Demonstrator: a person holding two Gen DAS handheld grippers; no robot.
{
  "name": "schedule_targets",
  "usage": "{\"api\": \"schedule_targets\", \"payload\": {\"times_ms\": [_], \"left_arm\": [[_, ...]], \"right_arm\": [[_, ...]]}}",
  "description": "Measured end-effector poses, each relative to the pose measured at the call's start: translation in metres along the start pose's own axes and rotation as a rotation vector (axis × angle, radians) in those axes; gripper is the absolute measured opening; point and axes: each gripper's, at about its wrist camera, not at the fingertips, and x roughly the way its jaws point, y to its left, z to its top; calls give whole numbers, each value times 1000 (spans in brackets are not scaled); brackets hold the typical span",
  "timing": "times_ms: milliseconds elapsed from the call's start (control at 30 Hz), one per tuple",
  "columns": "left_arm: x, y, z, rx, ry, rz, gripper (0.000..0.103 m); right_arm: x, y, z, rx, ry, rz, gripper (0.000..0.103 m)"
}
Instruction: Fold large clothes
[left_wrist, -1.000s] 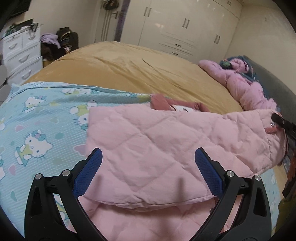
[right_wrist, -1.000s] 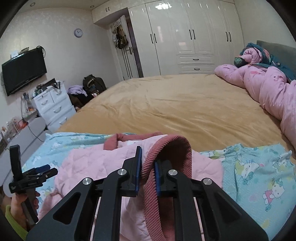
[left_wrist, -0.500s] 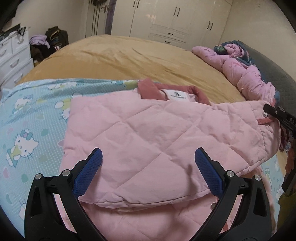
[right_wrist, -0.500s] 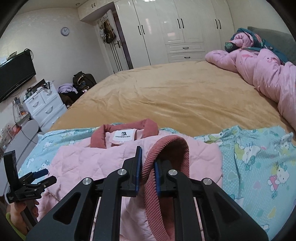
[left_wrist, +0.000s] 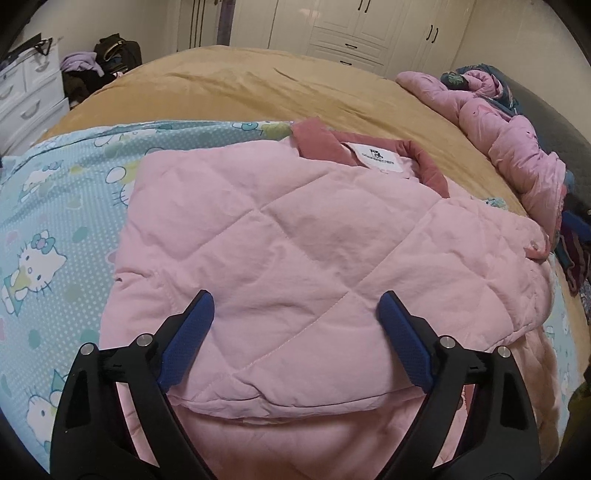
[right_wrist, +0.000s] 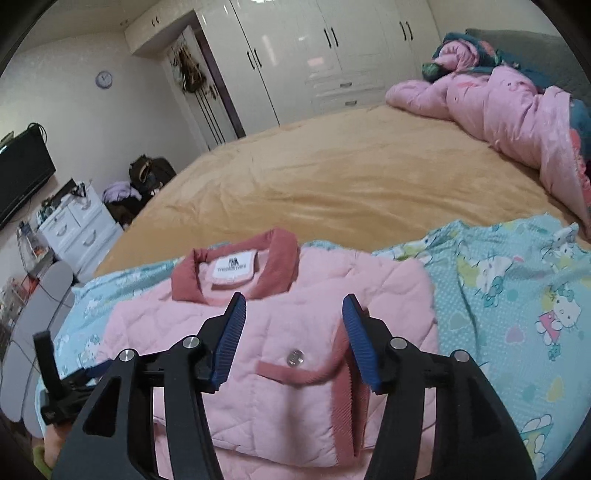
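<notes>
A pink quilted jacket (left_wrist: 314, 240) with a dusty-red collar (left_wrist: 321, 146) and a white label lies folded on a cartoon-print sheet. My left gripper (left_wrist: 295, 306) hovers over its near folded edge; its jaws are wide and closing, and the pads press on nothing. In the right wrist view the jacket (right_wrist: 155, 332) shows a pocket flap with a metal snap (right_wrist: 295, 357) and a ribbed red edge (right_wrist: 343, 398). My right gripper (right_wrist: 294, 306) stands just above that pocket. Its jaws are opening and nothing is caught between the pads.
The light-blue cartoon sheet (left_wrist: 55, 229) covers the near part of a mustard bedspread (right_wrist: 351, 177). A bunched pink duvet (right_wrist: 509, 110) lies at the far right. White drawers (right_wrist: 79, 229), a bag and clothes stand left of the bed, with wardrobes behind.
My right gripper has let go of the ribbed red cuff and its jaws stand apart; the sleeve now lies flat on the jacket. My left gripper has sunk closer to the jacket.
</notes>
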Motion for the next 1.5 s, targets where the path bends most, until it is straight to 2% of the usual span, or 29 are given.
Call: {"api": "schedule_targets", "payload": {"times_ms": [100, 200, 267, 333, 367, 433, 567, 667, 767, 933, 1067, 1167, 1267, 1500], "left_arm": [[3, 0, -2, 2, 11, 6, 84], [9, 0, -4, 7, 33, 10, 84], [12, -1, -5, 12, 41, 14, 84], [13, -1, -7, 16, 43, 16, 84], [14, -1, -7, 17, 44, 15, 84], [14, 0, -8, 13, 45, 9, 84], [14, 1, -8, 16, 47, 12, 84], [14, 1, -8, 18, 47, 13, 84], [15, 0, -9, 23, 48, 15, 84], [16, -1, -7, 25, 43, 14, 84], [7, -1, -3, 14, 46, 3, 85], [-1, -2, 0, -7, 35, -32, 94], [-6, -3, 2, -29, 31, -56, 94], [-33, -14, 8, -29, -1, -70, 94]], "right_arm": [[-9, 8, 2, -13, -23, 34, 65], [-8, 28, -1, -64, 7, 85, 71], [3, 43, -8, -113, 60, 108, 86], [21, 55, -18, -165, 126, 89, 90], [37, 59, -26, -188, 176, 53, 90], [58, 61, -38, -196, 252, 39, 90], [97, 59, -63, -222, 376, -46, 91], [110, 53, -74, -197, 373, -38, 96], [119, 53, -82, -199, 350, -66, 99], [115, 54, -80, -188, 342, -73, 99], [84, 48, -68, -84, 290, 2, 99], [64, 42, -61, -30, 253, 34, 99], [47, 37, -58, 22, 219, 60, 99], [7, 42, -51, 41, 167, 106, 99]]}}
